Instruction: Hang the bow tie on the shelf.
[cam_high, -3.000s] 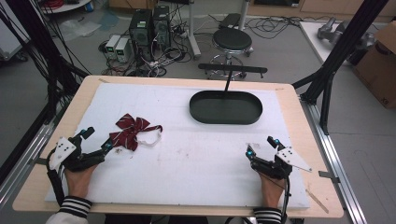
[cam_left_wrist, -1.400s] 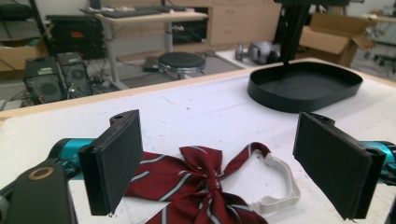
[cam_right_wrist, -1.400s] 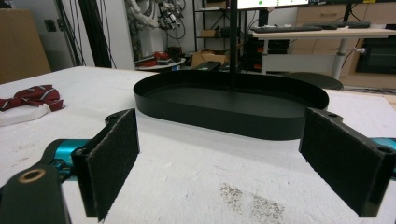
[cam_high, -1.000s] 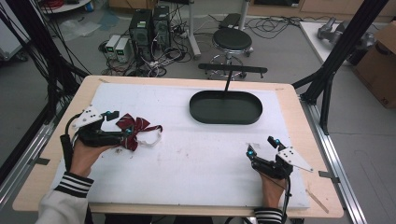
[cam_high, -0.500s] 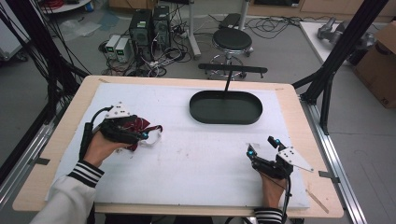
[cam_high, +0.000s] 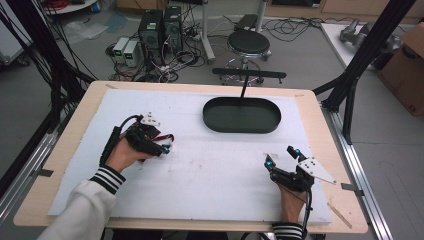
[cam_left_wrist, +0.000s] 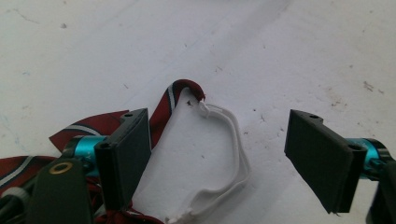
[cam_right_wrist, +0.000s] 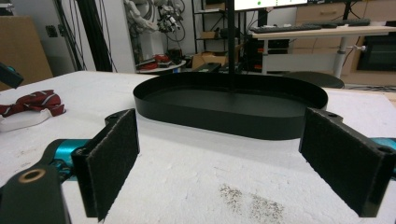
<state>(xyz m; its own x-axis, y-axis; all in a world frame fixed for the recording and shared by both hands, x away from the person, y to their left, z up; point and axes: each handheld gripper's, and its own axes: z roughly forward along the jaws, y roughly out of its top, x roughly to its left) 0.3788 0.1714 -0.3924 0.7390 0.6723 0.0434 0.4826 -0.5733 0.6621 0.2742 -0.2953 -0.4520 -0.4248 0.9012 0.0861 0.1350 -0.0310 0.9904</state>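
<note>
Jaws of the left gripper (cam_left_wrist: 219, 158) stand released around the bow tie's (cam_left_wrist: 93, 128) white strap (cam_left_wrist: 229, 154); it should close squarely before lifting.

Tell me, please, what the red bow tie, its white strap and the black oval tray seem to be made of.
Bow tie: woven fabric, probably; soft folds, printed or woven stripes, slight sheen. White strap: looks like elastic band or soft plastic; thin, matte, curling loosely. Tray: likely painted metal or hard plastic; thin rigid wall, even satin black finish.
</note>
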